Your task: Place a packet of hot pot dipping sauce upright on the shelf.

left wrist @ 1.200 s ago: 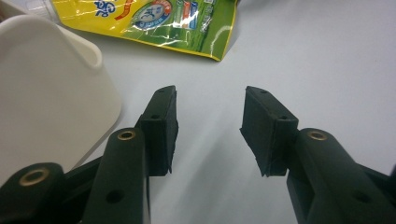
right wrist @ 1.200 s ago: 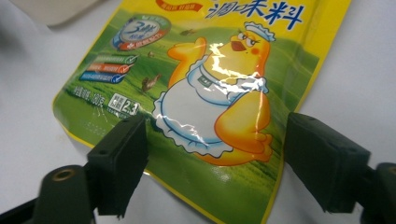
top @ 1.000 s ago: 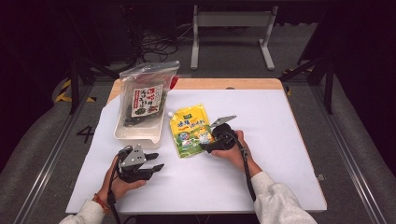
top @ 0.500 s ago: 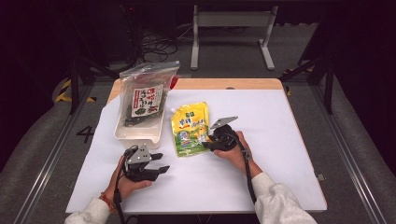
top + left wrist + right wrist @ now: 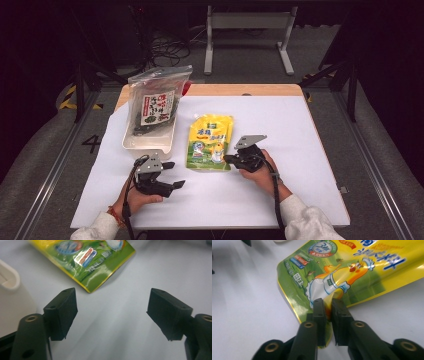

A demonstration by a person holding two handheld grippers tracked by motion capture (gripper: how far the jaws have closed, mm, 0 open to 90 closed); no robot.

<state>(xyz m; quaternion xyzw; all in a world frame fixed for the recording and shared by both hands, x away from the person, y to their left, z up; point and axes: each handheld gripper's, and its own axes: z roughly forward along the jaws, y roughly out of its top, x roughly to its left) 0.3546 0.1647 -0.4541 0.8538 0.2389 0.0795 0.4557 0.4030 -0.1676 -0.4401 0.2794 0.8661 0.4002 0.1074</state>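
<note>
Work at this moment is the pick-up of the yellow-green pouch [image 5: 210, 142], which lies flat near the middle of the bench [image 5: 310, 150], just right of the white tray [image 5: 148, 139].

At the left, the left claw [image 5: 172, 175] hovers low over bare bench near the pouch's lower corner; its jaws have just been opening and stand wide apart with nothing between them, released. In the left gripper view that pouch corner [image 5: 100, 267] lies ahead of the jaws, apart from both.

At the right, the right claw [image 5: 327, 305] has just been closing and is now clenched on the pouch's lower right edge, the film pinched between its pads.

The grasp looks made, so the next move, as I judge it, calls for a steady lift without letting the thin edge slip, perhaps toward the tray.

Count: one pouch, one tray, one clear bag of dark seaweed [image 5: 154, 102] standing in that tray, two claws.
</note>
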